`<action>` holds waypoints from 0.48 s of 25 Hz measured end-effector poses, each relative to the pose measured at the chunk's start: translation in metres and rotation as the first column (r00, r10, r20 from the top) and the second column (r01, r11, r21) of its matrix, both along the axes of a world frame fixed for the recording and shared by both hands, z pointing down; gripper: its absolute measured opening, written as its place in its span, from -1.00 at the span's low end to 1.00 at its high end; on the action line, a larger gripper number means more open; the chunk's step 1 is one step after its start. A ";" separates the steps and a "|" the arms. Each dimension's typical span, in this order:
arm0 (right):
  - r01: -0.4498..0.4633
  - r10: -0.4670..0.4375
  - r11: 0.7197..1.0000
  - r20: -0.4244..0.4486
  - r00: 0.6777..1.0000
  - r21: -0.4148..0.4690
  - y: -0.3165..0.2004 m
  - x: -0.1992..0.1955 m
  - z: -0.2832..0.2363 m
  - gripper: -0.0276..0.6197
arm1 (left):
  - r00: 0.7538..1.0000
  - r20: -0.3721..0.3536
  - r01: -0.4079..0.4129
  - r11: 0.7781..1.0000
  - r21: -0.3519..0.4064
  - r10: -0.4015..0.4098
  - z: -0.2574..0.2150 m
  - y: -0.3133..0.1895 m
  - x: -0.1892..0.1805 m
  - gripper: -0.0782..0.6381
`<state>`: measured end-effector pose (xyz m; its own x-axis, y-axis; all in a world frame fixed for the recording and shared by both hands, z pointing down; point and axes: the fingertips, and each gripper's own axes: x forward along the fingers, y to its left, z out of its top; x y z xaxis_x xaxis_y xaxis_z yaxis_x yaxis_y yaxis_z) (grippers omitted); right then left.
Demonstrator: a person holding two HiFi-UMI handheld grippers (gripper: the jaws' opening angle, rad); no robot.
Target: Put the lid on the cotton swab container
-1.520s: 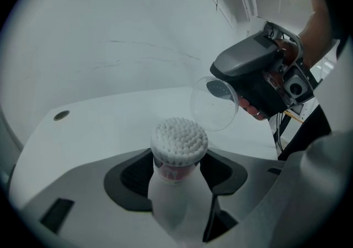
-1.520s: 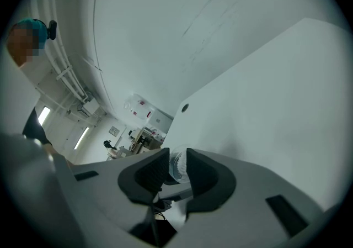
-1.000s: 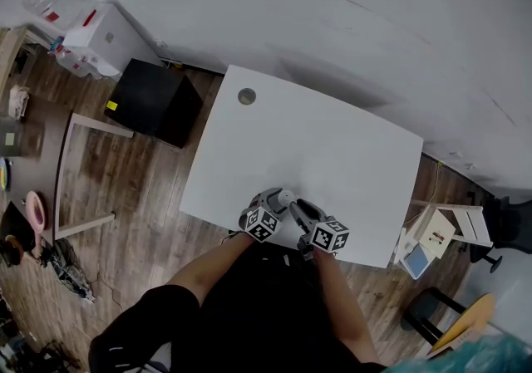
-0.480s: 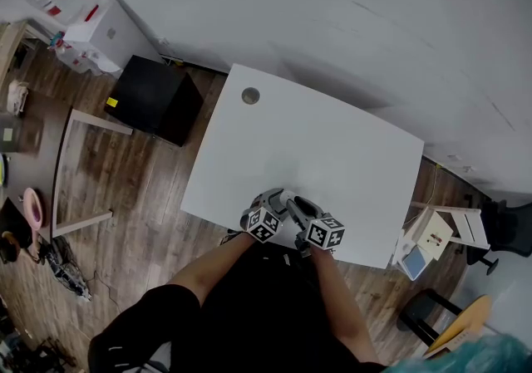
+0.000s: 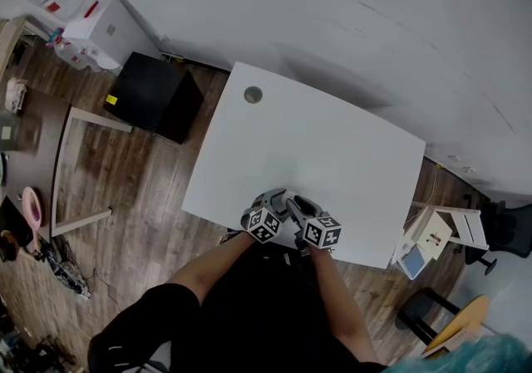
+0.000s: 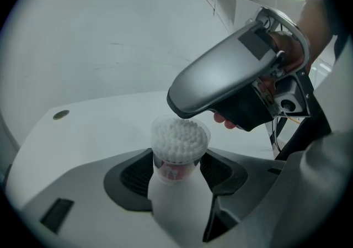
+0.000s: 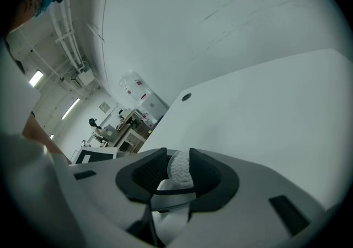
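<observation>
The jaws of the left gripper (image 6: 176, 174) were clamped on the cotton swab container (image 6: 174, 165), one dark pad pressed on each side of its body, so it stood upright right between them. The top was packed with white swab tips, and a clear lid (image 6: 181, 131) looked to be sitting over them, its rim a bit wider than the body. Honestly it was hard to be sure it was seated all the way.

The jaws of the right gripper (image 7: 177, 172) had just been opening and stood spread wide. In its own view the swab-filled top showed in the gap between the pads, with a dark sliver of space on the left side, so they weren't pinching anything.

From the left gripper view, the right gripper's grey nose hung just above and behind the container, with a hand (image 6: 289, 53) wrapped round its handle.

In the head view both grippers were close together over the near edge of the white table (image 5: 332, 147), noses angled toward each other. The container there was too small to make out. A round hole (image 5: 253, 95) sat near the table's far left corner, well apart from everything.
</observation>
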<state>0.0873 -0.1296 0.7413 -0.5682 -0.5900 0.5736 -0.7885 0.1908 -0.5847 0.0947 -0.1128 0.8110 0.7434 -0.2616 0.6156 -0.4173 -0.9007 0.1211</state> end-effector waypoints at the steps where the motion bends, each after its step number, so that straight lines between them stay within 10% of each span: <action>1: 0.009 -0.009 1.000 -0.011 1.000 0.003 -0.001 -0.001 0.000 -0.49 | 1.000 -0.002 -0.001 1.000 0.000 0.001 0.000 0.000 0.000 -0.03; 12: 0.107 -0.101 0.994 -0.187 0.977 0.022 -0.003 -0.007 0.006 -0.66 | 1.000 -0.011 -0.029 1.000 -0.006 0.029 0.001 0.000 0.000 -0.03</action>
<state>0.0804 -0.1323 0.7474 -0.5131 -0.5531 0.6563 -0.8573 0.2939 -0.4226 0.0946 -0.1124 0.8117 0.7574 -0.2361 0.6088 -0.3895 -0.9117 0.1310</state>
